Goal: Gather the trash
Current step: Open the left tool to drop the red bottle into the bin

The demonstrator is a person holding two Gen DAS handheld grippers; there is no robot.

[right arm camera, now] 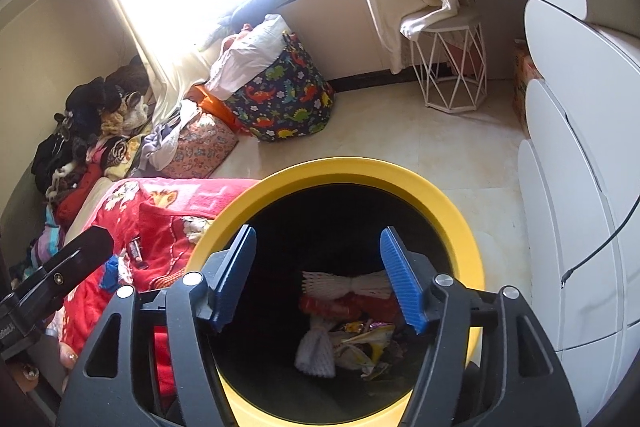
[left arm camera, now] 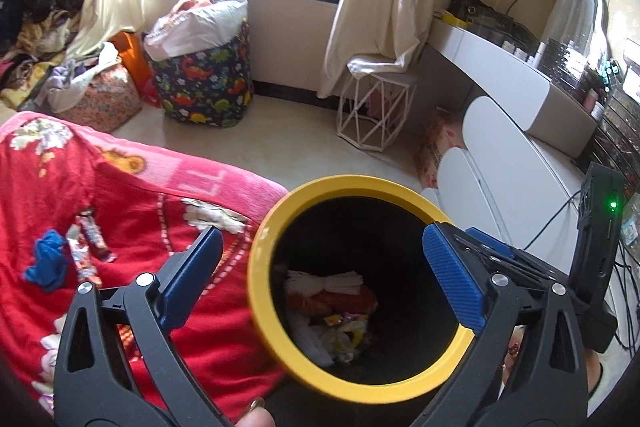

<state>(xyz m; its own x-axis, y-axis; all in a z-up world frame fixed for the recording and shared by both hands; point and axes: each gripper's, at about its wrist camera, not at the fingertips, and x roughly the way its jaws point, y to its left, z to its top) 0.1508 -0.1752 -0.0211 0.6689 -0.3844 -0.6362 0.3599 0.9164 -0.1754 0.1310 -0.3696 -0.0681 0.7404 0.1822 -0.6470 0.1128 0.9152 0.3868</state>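
Through the left wrist camera, our left tongs [left arm camera: 320, 277] are spread wide and grasp nothing, hanging over the yellow-rimmed bin [left arm camera: 264, 259]. The bin stands against the bed's red blanket [left arm camera: 132, 211], probably so trash can go straight in. Inside the bin lie white foam netting [left arm camera: 324, 281] and crumpled wrappers [left arm camera: 344, 331]. On the blanket, left of the bin, 2 pieces wait: a candy wrapper [left arm camera: 86, 247] and a crumpled blue scrap [left arm camera: 48, 261]. We judge these the next pickups.

Through the right wrist camera, our right tongs [right arm camera: 318, 277] are likewise released and empty, poised directly above the bin's mouth [right arm camera: 452, 215], as if having just let something drop. The netting [right arm camera: 348, 285] and wrappers [right arm camera: 364, 345] sit at the bottom. The blue scrap [right arm camera: 112, 271] shows left of the bin on the blanket [right arm camera: 160, 223].
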